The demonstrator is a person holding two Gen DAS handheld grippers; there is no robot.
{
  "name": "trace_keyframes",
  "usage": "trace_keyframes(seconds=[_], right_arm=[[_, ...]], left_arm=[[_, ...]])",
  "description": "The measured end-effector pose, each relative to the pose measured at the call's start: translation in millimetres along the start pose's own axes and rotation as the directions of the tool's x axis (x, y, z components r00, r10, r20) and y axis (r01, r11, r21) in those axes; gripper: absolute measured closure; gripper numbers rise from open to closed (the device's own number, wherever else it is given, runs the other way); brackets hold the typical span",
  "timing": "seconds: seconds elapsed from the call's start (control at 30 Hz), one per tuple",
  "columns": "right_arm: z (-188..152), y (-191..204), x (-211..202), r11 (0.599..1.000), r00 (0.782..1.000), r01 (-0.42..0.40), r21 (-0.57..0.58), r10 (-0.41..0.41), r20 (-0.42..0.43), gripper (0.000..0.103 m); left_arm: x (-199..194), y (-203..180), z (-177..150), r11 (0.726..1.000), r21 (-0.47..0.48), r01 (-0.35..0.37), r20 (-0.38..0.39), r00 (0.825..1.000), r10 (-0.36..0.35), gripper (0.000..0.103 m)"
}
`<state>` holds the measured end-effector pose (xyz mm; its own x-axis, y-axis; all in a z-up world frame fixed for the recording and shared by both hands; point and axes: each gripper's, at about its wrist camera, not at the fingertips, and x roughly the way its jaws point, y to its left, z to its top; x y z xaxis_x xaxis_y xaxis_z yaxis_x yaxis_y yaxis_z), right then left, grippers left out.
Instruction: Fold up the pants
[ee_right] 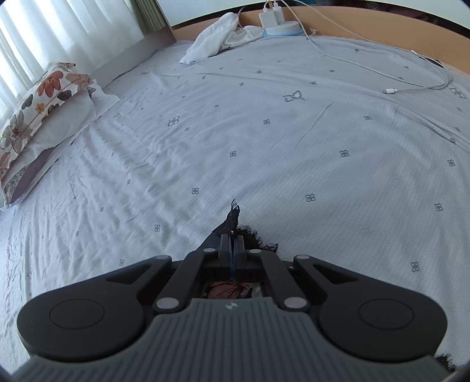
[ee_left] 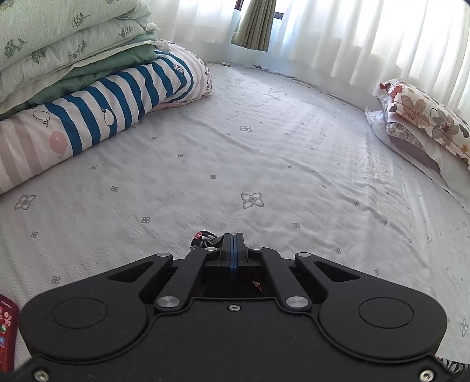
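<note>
My left gripper (ee_left: 233, 235) is clamped on a bunched flowery edge of the dark, thin-fabric pants (ee_left: 205, 237); my right gripper (ee_right: 232, 236) pinches their frayed black hem (ee_right: 233, 219), both above the near crinkled pale-grey flower-print bedsheet (ee_left: 264, 164)

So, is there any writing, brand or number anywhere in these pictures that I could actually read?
Red packet at the bed's edge, left wrist view: printed characters, too small and cut off to read.
Right gripper grey housing: a small embossed logo mark, no letters.
Chargers on the headboard: no legible text.
Nothing else carries writing.
</note>
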<state>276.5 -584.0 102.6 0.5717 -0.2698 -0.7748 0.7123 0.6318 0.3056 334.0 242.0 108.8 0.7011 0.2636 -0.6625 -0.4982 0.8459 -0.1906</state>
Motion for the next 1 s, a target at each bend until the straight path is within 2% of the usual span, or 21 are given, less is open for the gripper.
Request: trace_keyframes(seconds=[0.2,0.33,0.47,0.7,0.87,1.0], right_arm=[[-6.2,-24.4,-28.5,1.000,1.000,-0.017,0.012,0.016,0.015,0.101],[-11.2,-40.1,-55.4,0.999,0.999,-0.037,0.004,0.037,0.030,0.101],[-18.8,-59.2,-86.5,0.998,0.996,-0.067,0.001,0.067,0.050,0.101],[-40.4,-106.2,-130.2,0.994,0.992,-0.111,0.022,0.110,0.061,0.101],[-60.4,-150.1,-145.1,0.986,0.989,-0.146,0.077,0.143,0.049,0.101],[-82.1,-170.2,-151.6,0.989,0.989,-0.143,0.048,0.141,0.031,0.101]], left_arm=[[-28.4,10.5,-3.3,1.000,0.006,0.012,0.009,1.000,-0.012,0.102],[-50.1,16.1,-14.7,0.999,0.036,0.014,0.011,1.000,-0.014,0.102],[-75.9,28.0,-25.4,1.000,0.021,0.021,0.009,1.000,-0.021,0.102],[-131.3,61.8,-38.4,0.999,0.011,0.030,0.027,0.999,-0.030,0.102],[-162.3,92.3,-54.7,0.999,-0.012,0.035,0.024,0.999,-0.034,0.102],[-178.5,113.2,-75.0,0.999,-0.009,0.033,0.014,0.999,-0.033,0.102]])
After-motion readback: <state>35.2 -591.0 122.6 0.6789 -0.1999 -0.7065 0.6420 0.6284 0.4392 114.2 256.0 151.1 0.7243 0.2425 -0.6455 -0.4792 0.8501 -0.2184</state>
